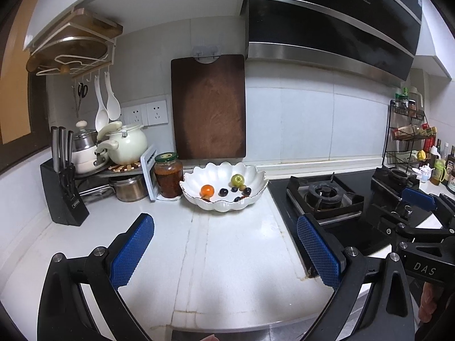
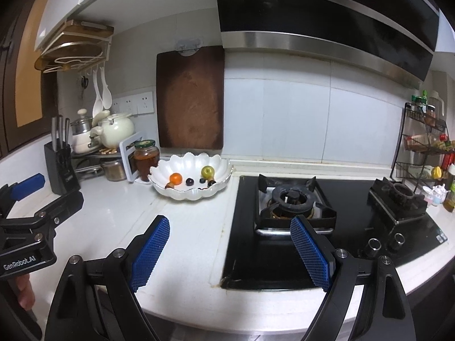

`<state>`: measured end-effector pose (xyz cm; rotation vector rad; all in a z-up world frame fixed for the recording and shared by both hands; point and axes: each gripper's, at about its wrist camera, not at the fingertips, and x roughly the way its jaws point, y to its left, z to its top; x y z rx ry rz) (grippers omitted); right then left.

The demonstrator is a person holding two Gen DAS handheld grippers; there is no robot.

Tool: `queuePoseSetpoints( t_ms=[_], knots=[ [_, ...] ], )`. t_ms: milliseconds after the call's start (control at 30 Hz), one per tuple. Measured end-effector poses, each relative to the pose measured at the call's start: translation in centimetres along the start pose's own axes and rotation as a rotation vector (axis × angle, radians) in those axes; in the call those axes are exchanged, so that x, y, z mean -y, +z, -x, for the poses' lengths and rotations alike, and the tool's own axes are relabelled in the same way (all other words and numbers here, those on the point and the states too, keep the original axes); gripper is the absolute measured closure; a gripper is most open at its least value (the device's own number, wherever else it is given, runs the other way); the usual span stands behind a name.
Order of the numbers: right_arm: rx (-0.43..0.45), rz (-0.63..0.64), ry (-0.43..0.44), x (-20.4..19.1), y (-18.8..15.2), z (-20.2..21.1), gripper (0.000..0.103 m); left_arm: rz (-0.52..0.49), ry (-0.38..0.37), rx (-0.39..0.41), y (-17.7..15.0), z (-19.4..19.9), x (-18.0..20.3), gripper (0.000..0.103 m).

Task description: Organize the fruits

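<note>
A white scalloped bowl [image 1: 257, 174] [image 2: 220, 163] stands at the back of the white counter, beside the stove. Inside lie an orange fruit [image 1: 207, 190] [image 2: 175, 178], a green apple [image 1: 237, 180] [image 2: 207, 171], several dark grapes [image 1: 223, 191] [image 2: 189, 181] and some brown pieces. My left gripper [image 1: 224, 224] hovers open over the counter, well short of the bowl, nothing between its blue pads. My right gripper [image 2: 229, 226] is open too, above the stove's near left edge, empty. Each gripper shows at the other view's side.
A gas stove [image 2: 293, 199] fills the right of the counter. A jar of preserves [image 1: 168, 174], pots and a knife block [image 1: 64, 190] crowd the back left. A wooden cutting board [image 1: 209, 105] hangs on the wall. A spice rack [image 2: 423, 142] stands far right.
</note>
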<state>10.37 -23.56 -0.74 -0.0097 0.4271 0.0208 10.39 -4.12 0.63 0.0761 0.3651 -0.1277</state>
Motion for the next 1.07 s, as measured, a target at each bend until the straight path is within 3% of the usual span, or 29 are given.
queuePoseSetpoints(
  t_ms=[367, 1067],
  knots=[
    [0.037, 0.011, -0.015, -0.3, 0.1, 2.4, 0.015, -0.009, -0.008, 0.003, -0.5, 2.1, -0.2, 0.000],
    [0.034, -0.001, -0.030, -0.1, -0.3, 3.2, 0.015, -0.004, -0.021, 0.014, -0.7, 3.1, -0.2, 0.000]
  ],
)
